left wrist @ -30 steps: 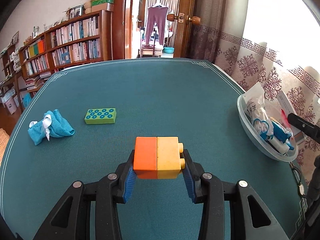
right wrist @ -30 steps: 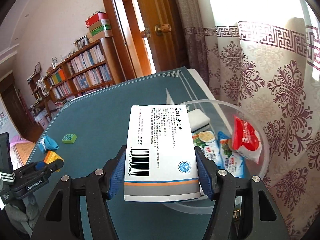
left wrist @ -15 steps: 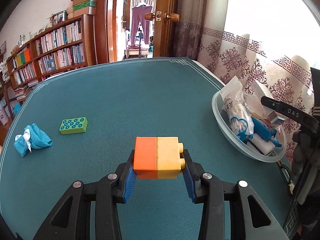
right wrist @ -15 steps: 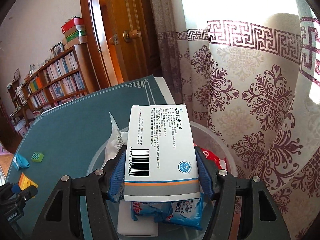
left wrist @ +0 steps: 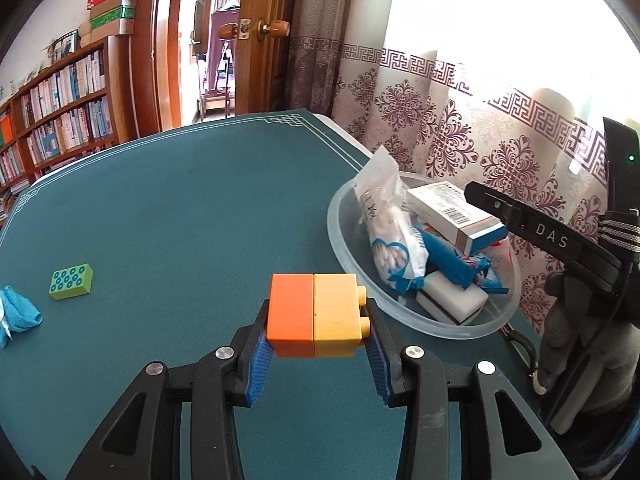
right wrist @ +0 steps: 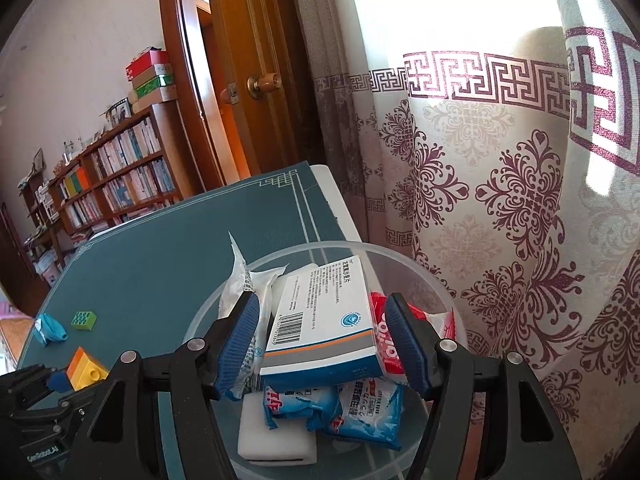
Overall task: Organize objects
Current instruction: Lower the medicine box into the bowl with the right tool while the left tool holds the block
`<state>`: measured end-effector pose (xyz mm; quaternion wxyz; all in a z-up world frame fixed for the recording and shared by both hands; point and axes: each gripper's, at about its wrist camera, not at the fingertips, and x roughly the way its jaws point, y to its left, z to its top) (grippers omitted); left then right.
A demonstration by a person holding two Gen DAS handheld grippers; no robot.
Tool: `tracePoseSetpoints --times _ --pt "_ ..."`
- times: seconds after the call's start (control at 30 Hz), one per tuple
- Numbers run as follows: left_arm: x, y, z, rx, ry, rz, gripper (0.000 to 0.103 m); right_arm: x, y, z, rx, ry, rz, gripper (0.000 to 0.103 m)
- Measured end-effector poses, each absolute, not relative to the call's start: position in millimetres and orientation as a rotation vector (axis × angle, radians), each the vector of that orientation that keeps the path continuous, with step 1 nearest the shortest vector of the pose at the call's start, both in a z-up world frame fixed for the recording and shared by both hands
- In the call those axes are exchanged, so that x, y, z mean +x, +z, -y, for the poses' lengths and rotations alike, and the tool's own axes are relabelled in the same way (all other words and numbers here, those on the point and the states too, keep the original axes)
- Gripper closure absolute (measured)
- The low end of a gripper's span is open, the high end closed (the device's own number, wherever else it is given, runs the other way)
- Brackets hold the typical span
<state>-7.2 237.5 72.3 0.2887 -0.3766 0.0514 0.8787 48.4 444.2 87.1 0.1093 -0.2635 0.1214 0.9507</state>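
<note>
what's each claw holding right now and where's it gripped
Left claw: orange and yellow block pair, pinched by its outer side faces. Right claw: open, holding nothing; the medicine box lies in the bowl.

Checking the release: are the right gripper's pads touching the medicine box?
Apart. The right wrist view shows gaps between both pads of the right gripper and the medicine box.

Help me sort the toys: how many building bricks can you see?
3. An orange brick and a yellow brick, joined, sit clamped in the left gripper. A green brick lies on the table. Others could be hidden in the bowl.
</note>
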Motion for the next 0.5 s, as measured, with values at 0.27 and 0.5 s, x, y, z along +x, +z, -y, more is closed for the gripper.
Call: tracePoseSetpoints --times 0.27,0.5 --pt "2 71 -284 -0.989 2.211 -0.164 0.059 54 91 -455 -0.738 2.79 -0.413 0.036" --pt "-1 59 -309 -1.0 2.147 -0.182 0.059 54 91 -460 -0.735 2.788 -0.433 0.036"
